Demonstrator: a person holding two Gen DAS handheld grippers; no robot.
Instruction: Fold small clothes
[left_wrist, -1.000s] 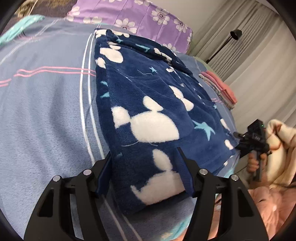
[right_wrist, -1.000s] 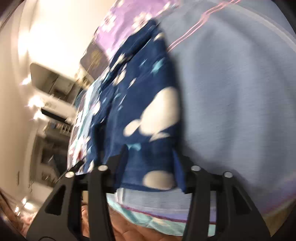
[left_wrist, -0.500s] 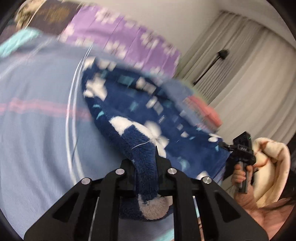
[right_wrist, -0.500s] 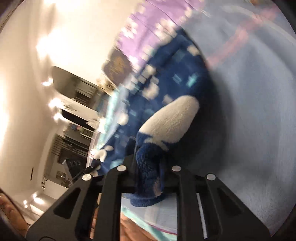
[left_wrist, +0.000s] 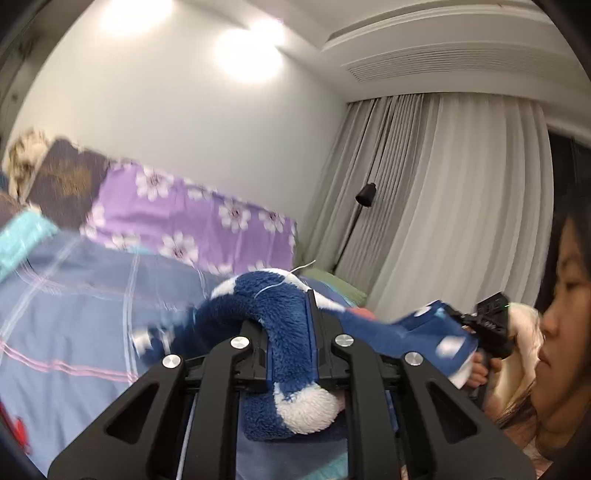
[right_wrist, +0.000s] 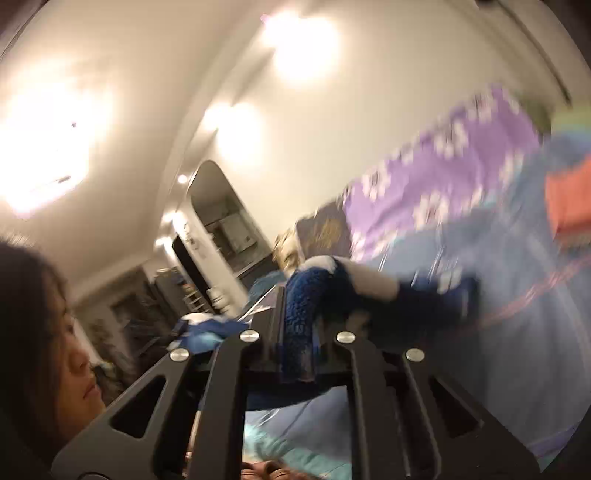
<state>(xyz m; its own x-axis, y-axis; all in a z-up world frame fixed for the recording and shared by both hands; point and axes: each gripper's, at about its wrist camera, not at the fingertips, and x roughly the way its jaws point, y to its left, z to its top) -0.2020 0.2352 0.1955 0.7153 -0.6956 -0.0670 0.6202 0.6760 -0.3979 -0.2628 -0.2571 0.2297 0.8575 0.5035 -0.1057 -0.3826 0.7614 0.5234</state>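
A navy fleece garment with white shapes (left_wrist: 284, 332) is lifted off the bed. My left gripper (left_wrist: 290, 328) is shut on one of its near corners, and the fabric bunches between the jaws and hangs below them. My right gripper (right_wrist: 297, 325) is shut on the other near corner of the garment (right_wrist: 306, 295). The right gripper also shows at the right of the left wrist view (left_wrist: 491, 325), with the cloth stretched between the two grippers. The rest of the garment trails blurred toward the bed.
The bed has a blue striped sheet (left_wrist: 74, 314) and a purple flowered pillow (left_wrist: 192, 229) at the head. Folded orange clothes (right_wrist: 569, 195) lie on the bed. Grey curtains (left_wrist: 443, 206) and a floor lamp (left_wrist: 365, 194) stand beyond. The person's face (left_wrist: 561, 306) is close on the right.
Both grippers closed on the garment's near corners and lifted it up off the bed. The views have tilted upward toward the wall and ceiling.
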